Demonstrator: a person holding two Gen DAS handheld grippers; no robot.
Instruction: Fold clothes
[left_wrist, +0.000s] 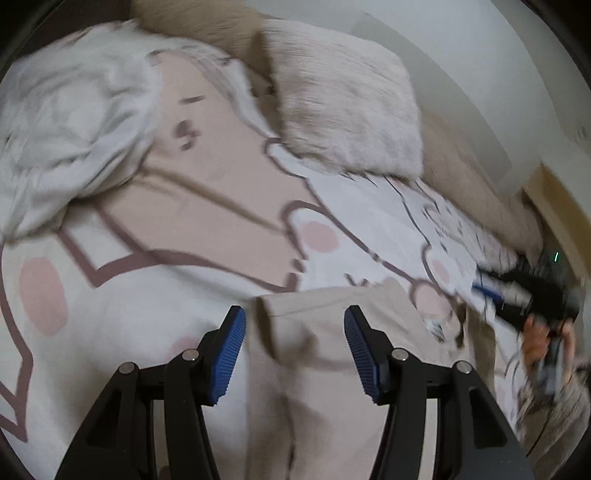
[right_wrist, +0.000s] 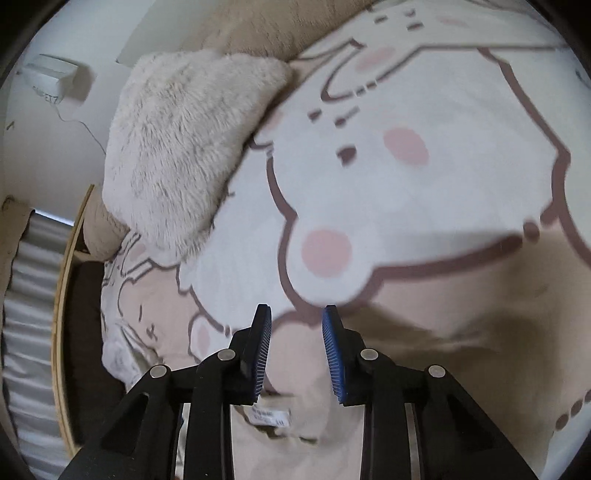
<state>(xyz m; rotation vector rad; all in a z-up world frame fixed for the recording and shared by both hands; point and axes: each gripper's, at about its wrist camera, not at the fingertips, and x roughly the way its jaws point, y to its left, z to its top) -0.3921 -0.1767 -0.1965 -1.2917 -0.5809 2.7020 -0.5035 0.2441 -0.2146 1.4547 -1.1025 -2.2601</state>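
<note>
The beige garment (left_wrist: 314, 354) lies spread on the printed bed cover (left_wrist: 155, 302), directly under and ahead of the left gripper (left_wrist: 293, 354), whose 2 blue pads stand wide apart and empty. In the right wrist view the same cloth (right_wrist: 325, 435) shows a small label (right_wrist: 269, 415) just below the right gripper (right_wrist: 297, 350), also parted and holding nothing. The fabric looks thin, soft and light, so it will sag; I judge a hem or corner gives the best hold. Beyond it: 1 furry cushion (left_wrist: 343, 107) ahead and 1 crumpled white cloth (left_wrist: 74, 114) far to the left.
</note>
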